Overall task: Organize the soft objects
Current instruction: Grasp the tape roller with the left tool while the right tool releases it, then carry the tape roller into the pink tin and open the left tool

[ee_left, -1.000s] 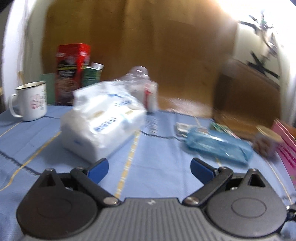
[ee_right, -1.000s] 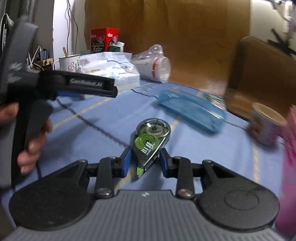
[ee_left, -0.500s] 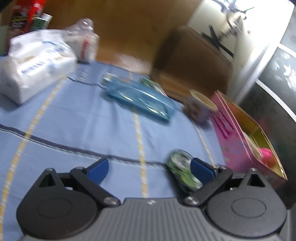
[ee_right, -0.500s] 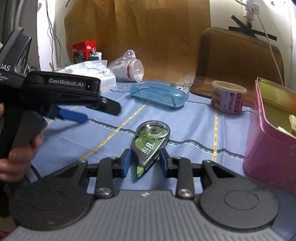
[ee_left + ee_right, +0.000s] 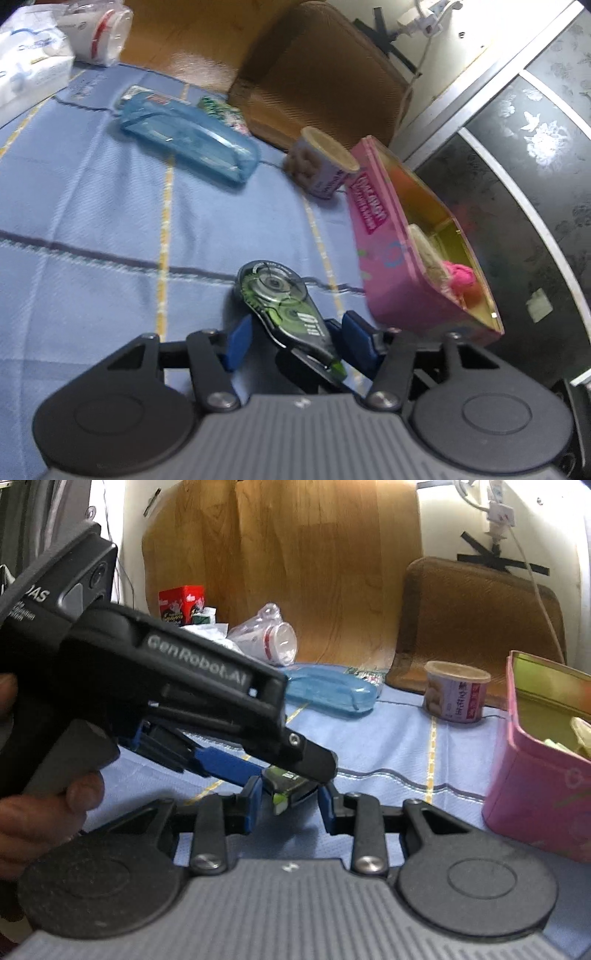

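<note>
Left wrist view: my left tongs (image 5: 299,338) are closing around the green correction-tape dispenser (image 5: 284,302), which lies on the blue-clothed bench (image 5: 92,206) beside the pink box (image 5: 391,258); I cannot tell whether their pads press it yet.

Right wrist view: my right tongs (image 5: 290,799) are clamped on the dispenser's (image 5: 286,781) tail, with the left tongs (image 5: 314,762) crossing above it.

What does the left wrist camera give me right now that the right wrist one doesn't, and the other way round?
Left wrist only: the green tape dispenser's round wheel end, a pink soft item inside the pink box, and the white tissue pack.

Right wrist only: the left tongs from outside, closing around the dispenser, the hand holding them, and a red box at the back.

Both: the dispenser, gripped by the right tongs, the blue case, the snack cup, and the blue tablecloth.
</note>
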### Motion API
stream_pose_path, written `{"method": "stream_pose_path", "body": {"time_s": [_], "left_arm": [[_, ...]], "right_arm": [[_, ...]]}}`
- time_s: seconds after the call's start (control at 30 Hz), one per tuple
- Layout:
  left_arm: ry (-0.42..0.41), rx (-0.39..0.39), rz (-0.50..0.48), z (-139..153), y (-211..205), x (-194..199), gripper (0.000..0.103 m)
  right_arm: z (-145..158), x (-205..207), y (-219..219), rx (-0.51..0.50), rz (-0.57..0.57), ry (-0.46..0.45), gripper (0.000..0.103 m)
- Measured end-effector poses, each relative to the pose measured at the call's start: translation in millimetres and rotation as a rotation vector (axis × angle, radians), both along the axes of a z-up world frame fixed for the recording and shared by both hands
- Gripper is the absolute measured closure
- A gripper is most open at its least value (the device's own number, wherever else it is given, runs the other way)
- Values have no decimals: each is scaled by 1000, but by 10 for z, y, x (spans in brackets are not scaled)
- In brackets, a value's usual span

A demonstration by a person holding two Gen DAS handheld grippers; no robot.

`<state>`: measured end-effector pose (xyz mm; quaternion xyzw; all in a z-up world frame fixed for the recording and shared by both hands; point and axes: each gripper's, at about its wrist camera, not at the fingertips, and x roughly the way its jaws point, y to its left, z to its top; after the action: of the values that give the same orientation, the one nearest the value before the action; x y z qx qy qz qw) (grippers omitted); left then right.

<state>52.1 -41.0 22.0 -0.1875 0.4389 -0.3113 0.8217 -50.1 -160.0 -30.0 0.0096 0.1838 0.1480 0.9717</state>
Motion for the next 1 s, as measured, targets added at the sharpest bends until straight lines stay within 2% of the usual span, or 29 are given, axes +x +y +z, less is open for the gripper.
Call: {"method": "stream_pose_path", "body": {"time_s": [0.2,0.33,0.47,0.57,0.67,0.73,0.83,0.9,0.97,1.0], "left_arm": [[-105,-11,-91,365,-416,-18,49],[-183,7,-191,589,-895,-8,49],[-218,13,-277,641,-1427,23,49],[-229,33,-312,574,-1743,73,47],[-251,113,-299,491,-1948,94,44],[-271,140,-288,503,-1946,66,42],[-344,170,-258,598,-1811,19,37],[-397,185,-206,691,-1668,11,35],[-418,179,-151,747,-1454,37,25],[-423,195,-110,754,-1337,61,25]], "right_arm": [[170,-142,-202,-3,-94,-121,68],[278,-268,-438,-22,-205,-219,68],[313,-343,-754,-15,-332,-263,68],[283,-329,-983,-1,-408,-253,67],[204,-239,-1116,-8,-481,-230,67],[157,-219,-1194,-5,-530,-214,65],[143,-274,-1245,41,-513,-213,60],[160,-237,-1204,27,-503,-226,60],[173,-210,-1141,21,-482,-243,59],[185,-222,-1091,19,-472,-247,59]]}}
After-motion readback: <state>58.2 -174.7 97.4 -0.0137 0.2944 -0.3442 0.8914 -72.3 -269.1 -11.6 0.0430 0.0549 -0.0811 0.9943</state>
